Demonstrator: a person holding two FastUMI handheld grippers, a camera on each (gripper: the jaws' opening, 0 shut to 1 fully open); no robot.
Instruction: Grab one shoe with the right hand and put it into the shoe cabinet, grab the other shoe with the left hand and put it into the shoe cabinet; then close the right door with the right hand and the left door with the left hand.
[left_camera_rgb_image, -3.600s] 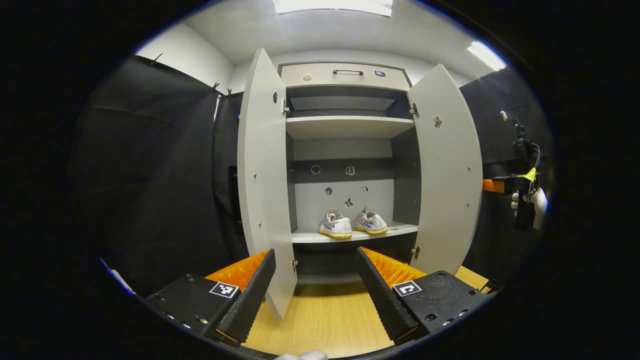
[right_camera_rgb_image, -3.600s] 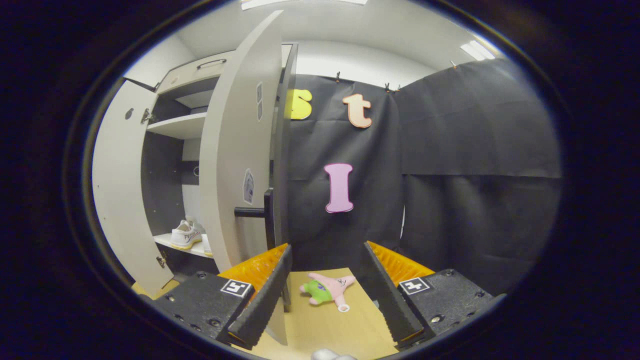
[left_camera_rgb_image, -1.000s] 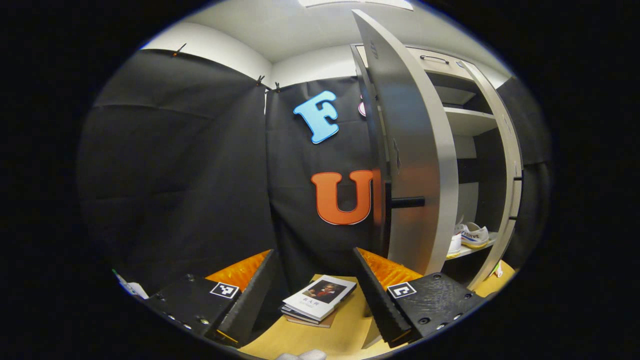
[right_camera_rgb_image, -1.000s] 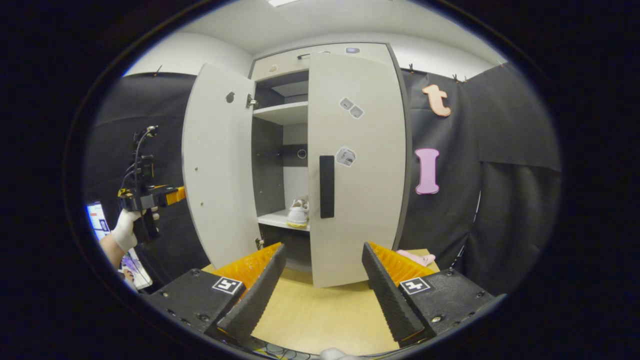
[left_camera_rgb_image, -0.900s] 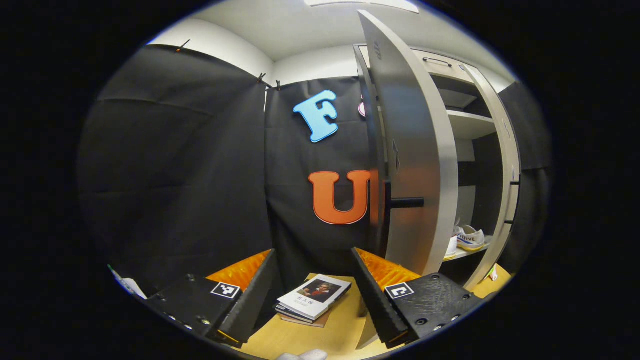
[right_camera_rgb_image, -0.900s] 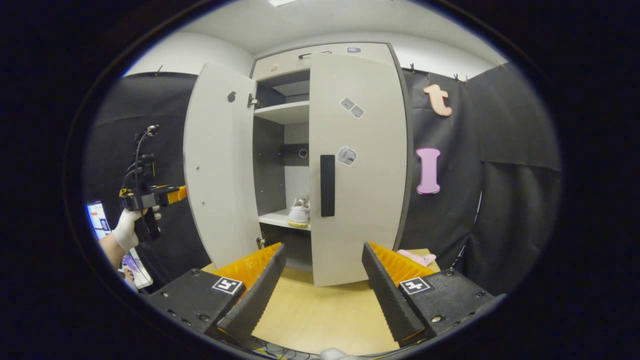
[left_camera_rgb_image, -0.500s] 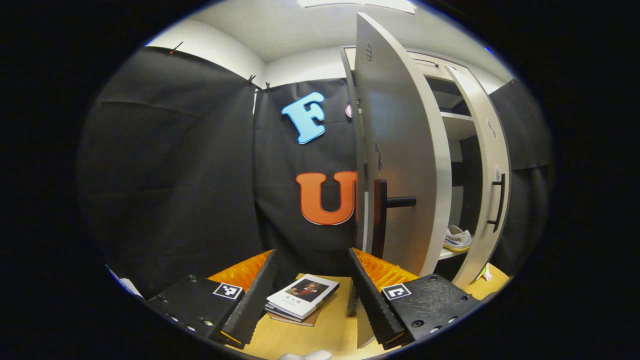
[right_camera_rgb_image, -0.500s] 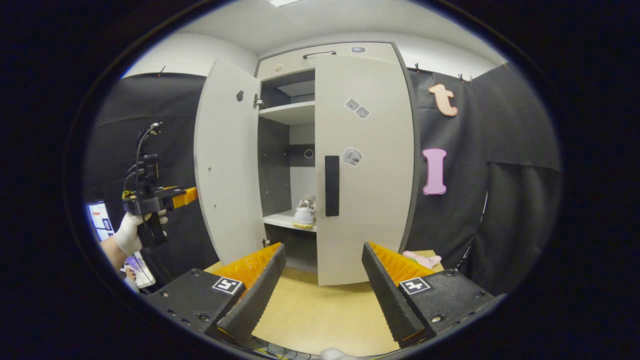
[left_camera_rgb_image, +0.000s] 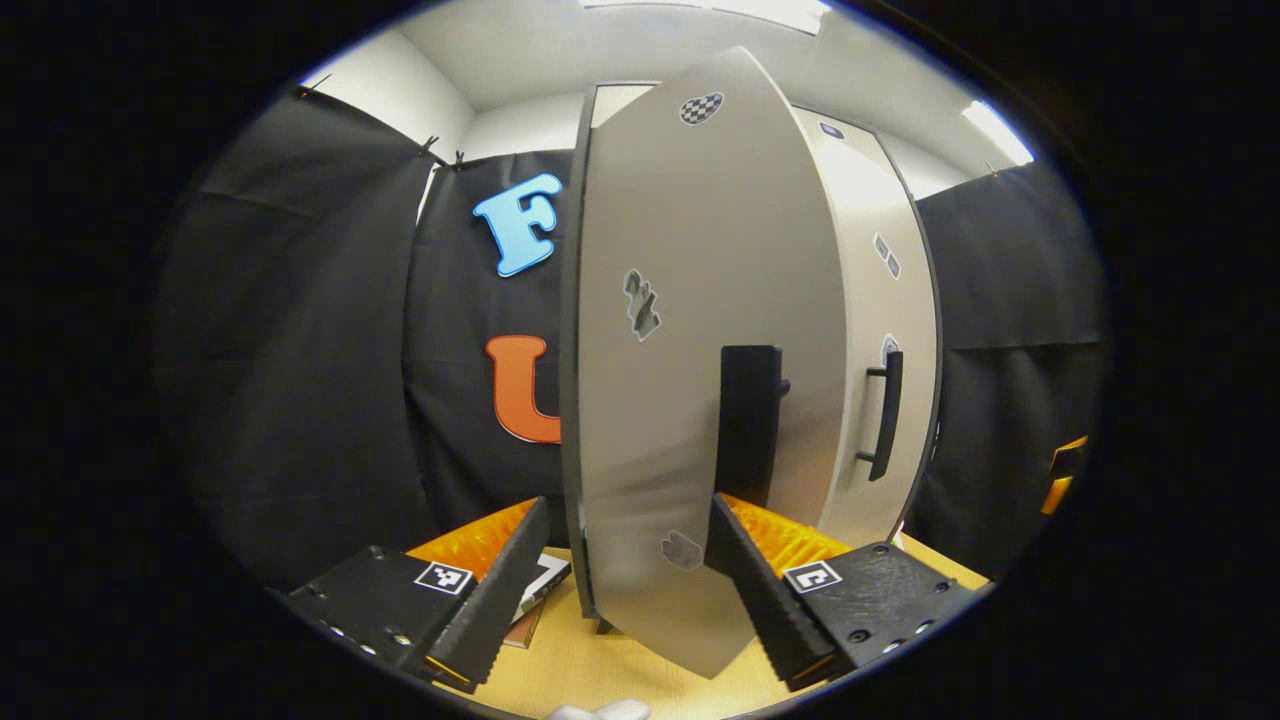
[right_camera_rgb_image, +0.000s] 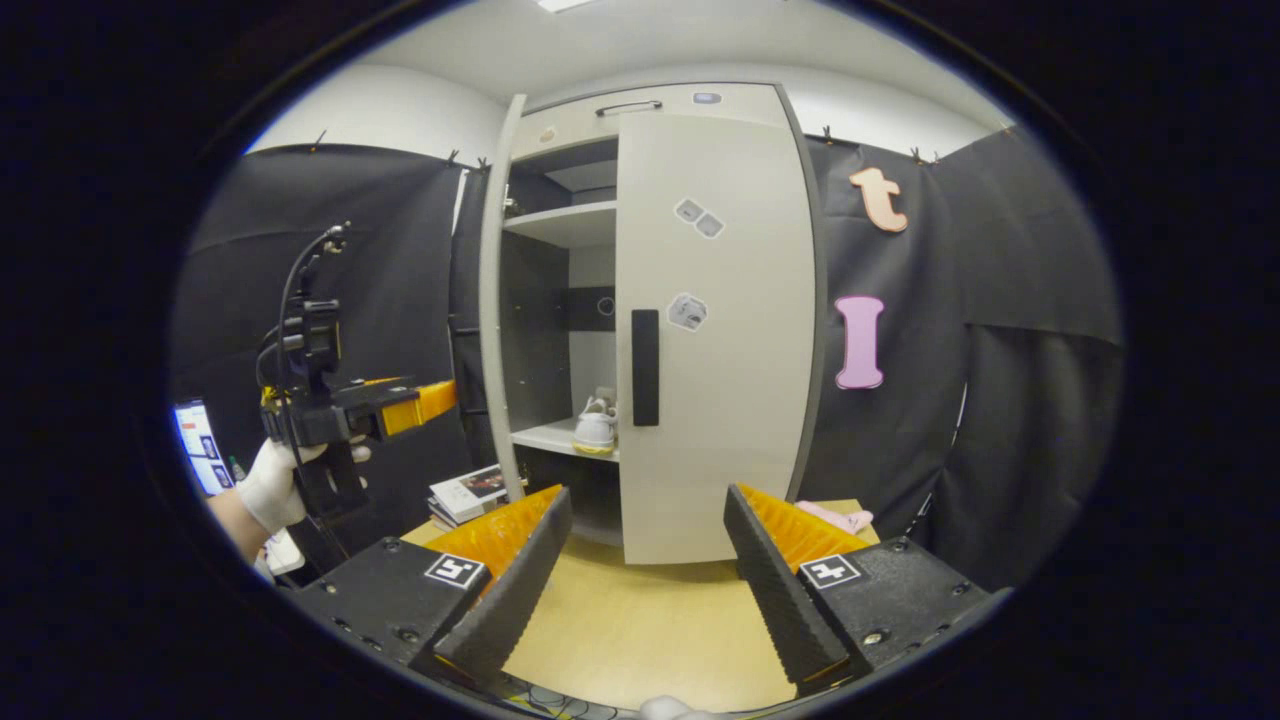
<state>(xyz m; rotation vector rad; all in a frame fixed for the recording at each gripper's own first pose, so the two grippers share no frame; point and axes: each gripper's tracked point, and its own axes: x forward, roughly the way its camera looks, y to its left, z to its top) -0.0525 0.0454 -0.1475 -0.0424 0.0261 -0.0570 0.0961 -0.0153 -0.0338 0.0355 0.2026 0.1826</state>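
Step in hand: the left door is swinging toward shut, by my read; the right door is sitting flat against the shoe cabinet.
Left claw: jaws standing wide apart, gripping nothing; the door's lower edge is running between the fingers, and which one is touching it I cannot tell.
Right claw: jaws wide, empty, hanging back over the wooden floor.
Shoes: one white shoe is resting on the lower shelf, showing through the gap; the other I am not making out.
Doing it well: pushing on the panel near the black handle, far from the hinge, and easing off before it meets the frame.
Writing: stickers on both doors and the booklets are too small to read.
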